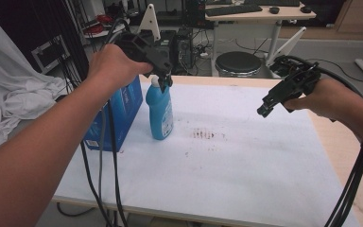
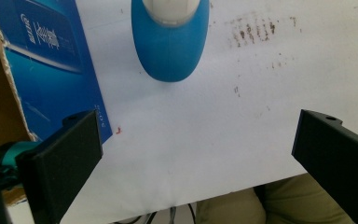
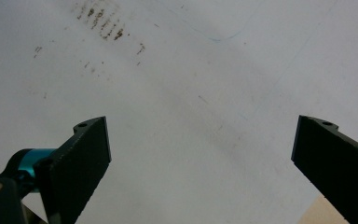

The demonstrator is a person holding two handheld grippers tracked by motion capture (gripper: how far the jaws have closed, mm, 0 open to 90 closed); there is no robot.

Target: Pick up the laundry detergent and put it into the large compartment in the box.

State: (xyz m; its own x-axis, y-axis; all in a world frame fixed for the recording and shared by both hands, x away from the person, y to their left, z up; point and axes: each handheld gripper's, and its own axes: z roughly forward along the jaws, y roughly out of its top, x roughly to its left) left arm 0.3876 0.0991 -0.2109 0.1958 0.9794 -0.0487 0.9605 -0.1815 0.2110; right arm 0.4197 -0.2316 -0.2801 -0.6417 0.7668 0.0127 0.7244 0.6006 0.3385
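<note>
The left gripper (image 1: 164,79) hangs directly over the white cap of the upright blue plastic bottle (image 1: 160,112), jaws spread wide with nothing between them. In the left gripper view the bottle (image 2: 170,44) lies ahead of and below the jaws, nearer the left one, so the gripper looks not yet centred on it. To take it cleanly, I judge the hand should slide forward until the neck sits midway between the jaws, then descend and close across the bottle's narrow shoulder rather than on the rounded cap, which could slip. The bottle stands just beside the blue cardboard box (image 1: 118,111), which lies to the left of the gripper; that jaw needs room to pass between them without nudging the box.

The right gripper (image 1: 264,108) hovers well off to the right above the white sheet-covered surface (image 1: 246,161), jaws likewise apart and empty; a patch of brown rust-like smudges (image 3: 100,21) lies ahead of it on the left.

The box (image 2: 46,56) carries pale lettering on its blue face, too blurred and oblique to read. The bottle's label cannot be made out either.
</note>
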